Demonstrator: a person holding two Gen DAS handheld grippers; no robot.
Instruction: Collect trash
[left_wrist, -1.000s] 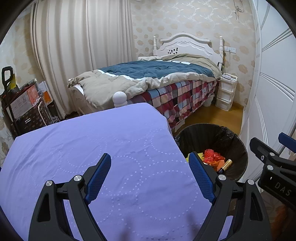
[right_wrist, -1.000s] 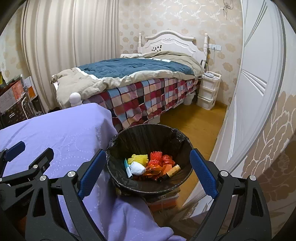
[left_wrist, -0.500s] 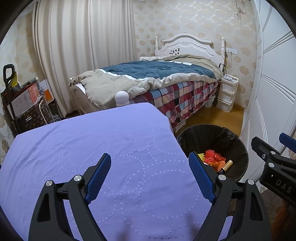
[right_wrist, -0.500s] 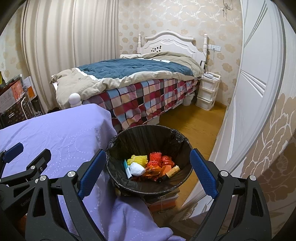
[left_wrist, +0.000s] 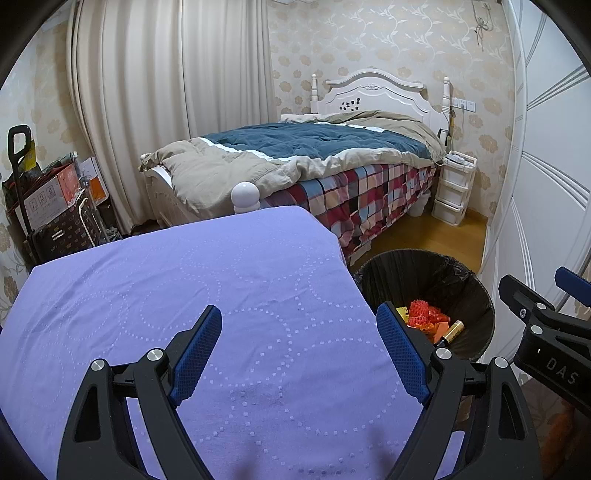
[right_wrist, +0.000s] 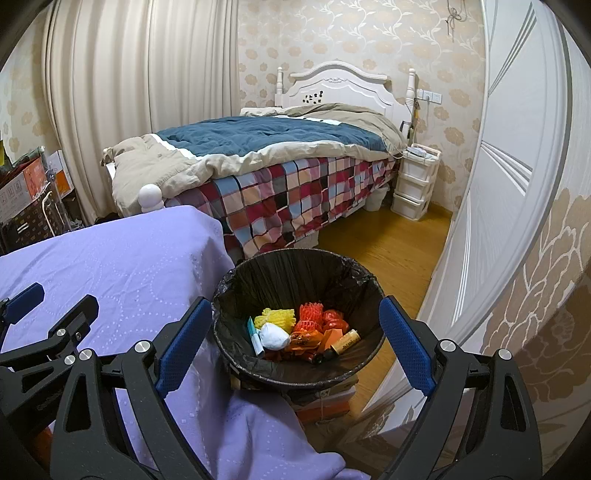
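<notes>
Bench, lavender cloth (left_wrist: 207, 295) — no litter shows anywhere on the visible cloth; clearing looks finished as far as both views reach.

Trash bin, black liner (right_wrist: 295, 273) — just beside the bench's right edge, on the wood floor. Holds the collected trash: yellow and orange-red foam nets (right_wrist: 306, 321), a white wad (right_wrist: 273, 335), a battery (right_wrist: 345, 341).

Left gripper (left_wrist: 299, 350) — above the cloth, jaws wide, carrying nothing.

Right gripper (right_wrist: 293, 343) — over the bin, jaws wide, carrying nothing.

Remaining: apparently nothing, unless trash lies out of view.
</notes>
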